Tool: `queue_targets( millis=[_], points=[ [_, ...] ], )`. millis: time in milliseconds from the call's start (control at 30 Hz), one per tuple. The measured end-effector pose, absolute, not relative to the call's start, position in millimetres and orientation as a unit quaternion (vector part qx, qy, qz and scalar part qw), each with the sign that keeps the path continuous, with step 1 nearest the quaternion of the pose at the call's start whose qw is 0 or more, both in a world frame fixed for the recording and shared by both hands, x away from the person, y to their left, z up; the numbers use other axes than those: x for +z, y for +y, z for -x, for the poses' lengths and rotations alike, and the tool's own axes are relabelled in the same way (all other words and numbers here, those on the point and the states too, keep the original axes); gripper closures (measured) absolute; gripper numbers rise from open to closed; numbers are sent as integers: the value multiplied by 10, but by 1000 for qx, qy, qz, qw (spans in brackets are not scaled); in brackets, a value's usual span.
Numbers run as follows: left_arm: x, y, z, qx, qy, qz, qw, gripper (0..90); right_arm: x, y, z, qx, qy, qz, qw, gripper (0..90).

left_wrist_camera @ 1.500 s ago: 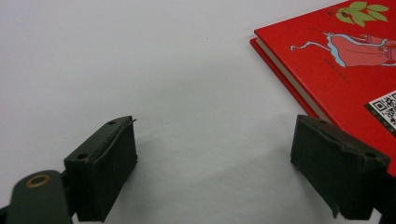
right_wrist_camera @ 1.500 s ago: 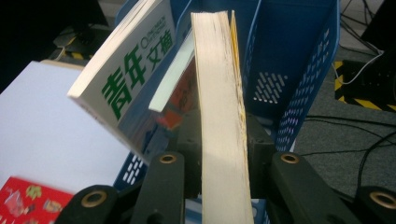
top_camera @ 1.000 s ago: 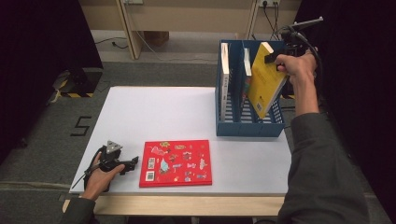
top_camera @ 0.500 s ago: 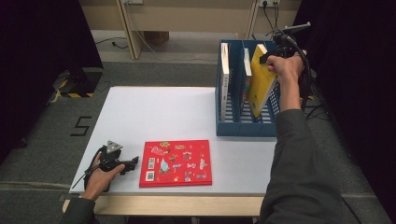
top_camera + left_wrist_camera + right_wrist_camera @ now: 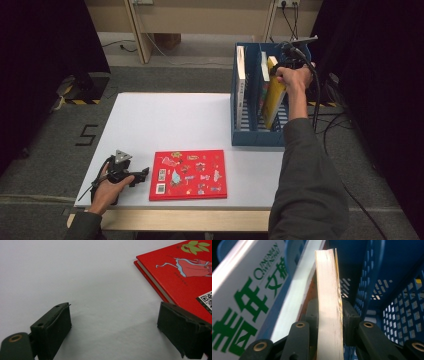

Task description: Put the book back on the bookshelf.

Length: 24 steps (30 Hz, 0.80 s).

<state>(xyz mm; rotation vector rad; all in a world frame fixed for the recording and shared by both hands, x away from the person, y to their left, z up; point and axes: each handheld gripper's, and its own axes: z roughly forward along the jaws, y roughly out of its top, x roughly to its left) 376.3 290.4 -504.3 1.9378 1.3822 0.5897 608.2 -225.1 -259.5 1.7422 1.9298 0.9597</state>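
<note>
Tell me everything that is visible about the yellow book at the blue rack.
The yellow book is a thin volume with a yellow cover and pale, cream page edges. It stands tilted inside the blue perforated plastic rack, top edge leaning right, beside another upright book. The right gripper is shut on its upper edge, one pad on each cover.

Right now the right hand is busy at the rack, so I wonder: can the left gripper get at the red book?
Probably yes. The left gripper rests open on the table beside the red book, whose near edge lies by one jaw, with bare tabletop between.
</note>
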Motion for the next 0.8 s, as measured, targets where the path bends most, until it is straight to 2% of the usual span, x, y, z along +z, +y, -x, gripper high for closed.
queue_targets(
  millis=[433, 800],
  points=[
    [-5043, 2904, -3765, 226, 530, -744, 337, 105, -2878, -2255, -6141, 346, 680, -624, 170, 710],
    [-5047, 2904, -3762, 227, 530, -743, 340, 105, -2890, -2292, -6060, 365, 685, -611, 155, 642]
  ],
)
